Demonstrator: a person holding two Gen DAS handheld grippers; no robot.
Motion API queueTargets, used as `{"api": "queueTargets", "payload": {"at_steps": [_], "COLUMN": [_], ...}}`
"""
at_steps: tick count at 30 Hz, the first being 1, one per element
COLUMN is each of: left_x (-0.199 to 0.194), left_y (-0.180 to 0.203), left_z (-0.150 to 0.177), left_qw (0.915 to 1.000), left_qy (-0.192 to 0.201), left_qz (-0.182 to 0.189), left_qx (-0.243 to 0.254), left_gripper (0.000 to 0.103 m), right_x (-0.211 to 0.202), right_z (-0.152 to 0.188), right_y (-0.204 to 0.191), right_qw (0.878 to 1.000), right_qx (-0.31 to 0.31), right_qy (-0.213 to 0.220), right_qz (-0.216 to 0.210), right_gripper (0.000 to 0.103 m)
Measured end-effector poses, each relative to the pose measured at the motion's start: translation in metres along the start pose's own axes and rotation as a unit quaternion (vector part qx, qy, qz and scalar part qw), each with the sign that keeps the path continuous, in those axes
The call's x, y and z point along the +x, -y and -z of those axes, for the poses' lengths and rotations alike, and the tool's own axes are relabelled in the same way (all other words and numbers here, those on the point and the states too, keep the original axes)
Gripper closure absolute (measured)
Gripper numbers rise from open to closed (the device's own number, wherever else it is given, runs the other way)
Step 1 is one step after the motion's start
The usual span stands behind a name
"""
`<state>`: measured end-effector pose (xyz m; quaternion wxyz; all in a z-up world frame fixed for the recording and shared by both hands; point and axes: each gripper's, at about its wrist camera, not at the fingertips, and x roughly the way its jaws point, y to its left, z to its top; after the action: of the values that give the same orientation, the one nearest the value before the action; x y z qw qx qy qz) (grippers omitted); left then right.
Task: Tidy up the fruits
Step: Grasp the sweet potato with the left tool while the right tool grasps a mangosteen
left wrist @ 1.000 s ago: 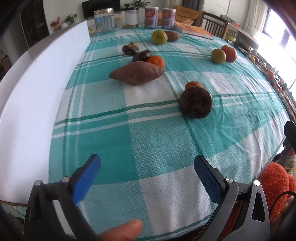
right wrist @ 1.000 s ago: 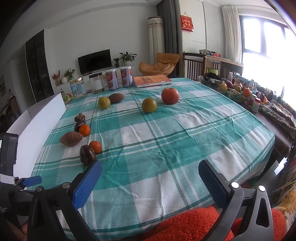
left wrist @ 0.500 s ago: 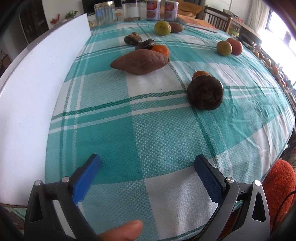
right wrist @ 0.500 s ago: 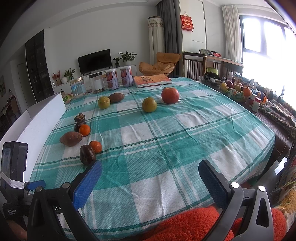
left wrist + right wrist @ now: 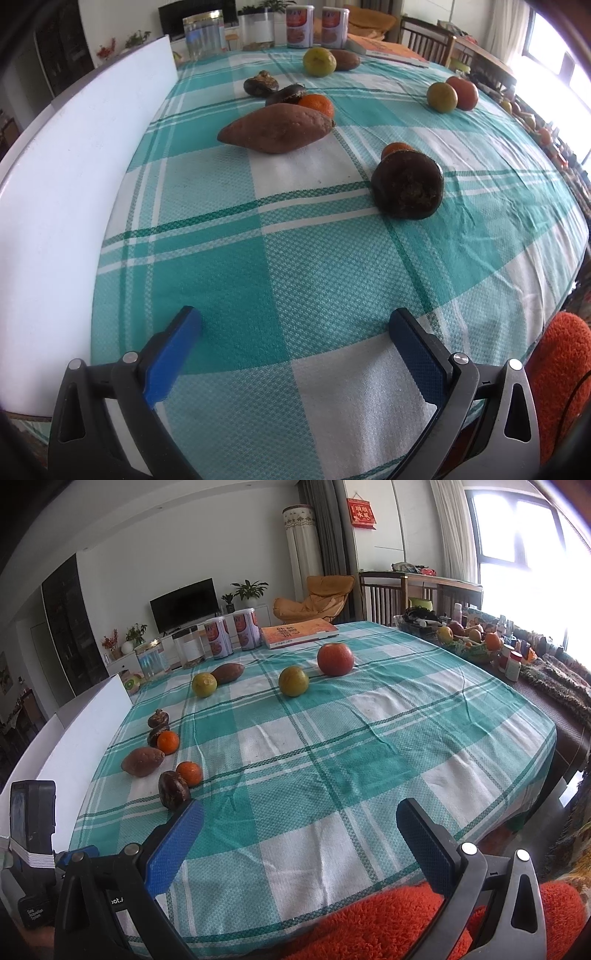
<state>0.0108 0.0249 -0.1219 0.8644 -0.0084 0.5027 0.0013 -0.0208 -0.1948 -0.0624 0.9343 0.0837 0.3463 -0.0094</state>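
Produce lies scattered on a teal checked tablecloth (image 5: 295,266). Nearest my left gripper (image 5: 293,325) is a dark brown round fruit (image 5: 406,188) with a small orange (image 5: 395,148) behind it. Further back lies a sweet potato (image 5: 275,127) beside another orange (image 5: 316,104) and two dark fruits (image 5: 260,85). A yellow-green citrus (image 5: 293,680) and a red tomato (image 5: 335,658) sit mid-table. A second citrus (image 5: 204,684) and sweet potato (image 5: 228,672) lie at the back. Both grippers are open and empty; the right gripper (image 5: 299,814) hovers over the near table edge.
A white board (image 5: 62,206) runs along the table's left side. Two cans (image 5: 231,635), jars (image 5: 190,648) and an orange book (image 5: 299,632) stand at the far edge. A cluttered side table (image 5: 476,642) is on the right. Orange fuzzy fabric (image 5: 388,923) lies below the right gripper.
The left gripper has moved forward and lower over the tablecloth, bringing the dark fruit and sweet potato closer. The thumb at its bottom edge is out of view. The right gripper has stayed put.
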Motion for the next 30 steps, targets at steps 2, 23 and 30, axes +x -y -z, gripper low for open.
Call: {"api": "queueTargets", "payload": {"at_steps": [2, 23, 30], "left_x": [0.0, 0.061, 0.044], "left_y": [-0.001, -0.032, -0.018], "left_z": [-0.001, -0.141, -0.107], "left_qw": [1.0, 0.9968, 0.9838], "left_qy": [0.004, -0.002, -0.053], "left_qz": [0.006, 0.078, 0.148], "left_qx": [0.005, 0.019, 0.085], "left_gripper": [0.0, 0.003, 0.004], "right_x": [0.001, 0.003, 0.003], "right_z": [0.0, 0.0, 0.0], "right_y": [0.0, -0.001, 0.003], "right_qw": [1.0, 1.0, 1.0], "right_qx": [0.0, -0.003, 0.005], "right_qy": [-0.001, -0.006, -0.005], "right_qz": [0.001, -0.001, -0.008], "right_gripper": [0.0, 0.0, 0.0]}}
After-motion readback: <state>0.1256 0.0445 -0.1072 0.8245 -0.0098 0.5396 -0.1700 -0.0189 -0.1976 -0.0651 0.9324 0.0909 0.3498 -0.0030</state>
